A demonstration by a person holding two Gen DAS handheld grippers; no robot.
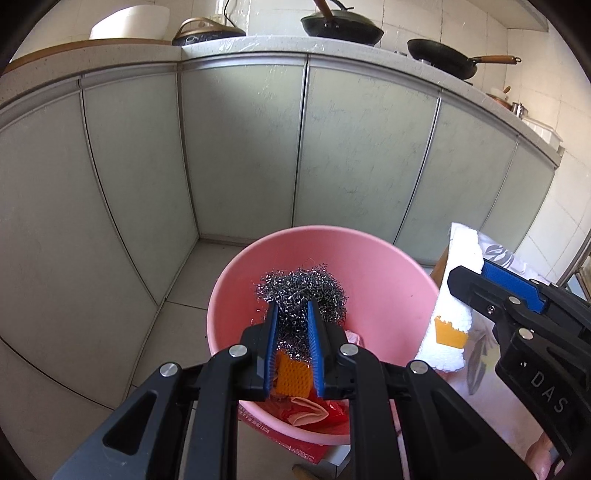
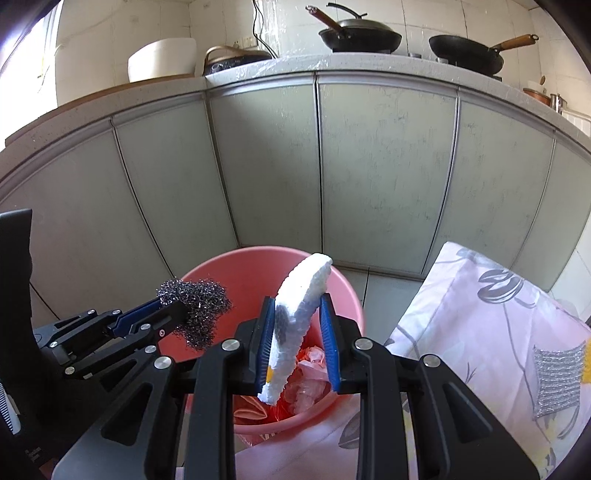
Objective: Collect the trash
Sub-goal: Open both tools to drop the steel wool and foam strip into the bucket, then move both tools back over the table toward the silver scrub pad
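A pink plastic bin (image 1: 384, 291) (image 2: 229, 280) stands on the floor by the cabinets, with red and pink wrappers (image 1: 314, 410) (image 2: 306, 384) inside. My left gripper (image 1: 291, 314) (image 2: 173, 308) is shut on a ball of steel wool (image 1: 303, 291) (image 2: 199, 310), held over the bin's mouth. My right gripper (image 2: 297, 314) (image 1: 476, 273) is shut on a white sponge (image 2: 299, 314) (image 1: 450, 325) with an orange mark, held above the bin's right rim.
Pale green cabinet doors (image 1: 240, 147) (image 2: 369, 166) curve round behind the bin under a stone counter with pans (image 1: 343, 27) (image 2: 465, 51). A floral cloth (image 2: 480, 332) covers a surface at right; a silver scouring pad (image 2: 557, 380) lies on it.
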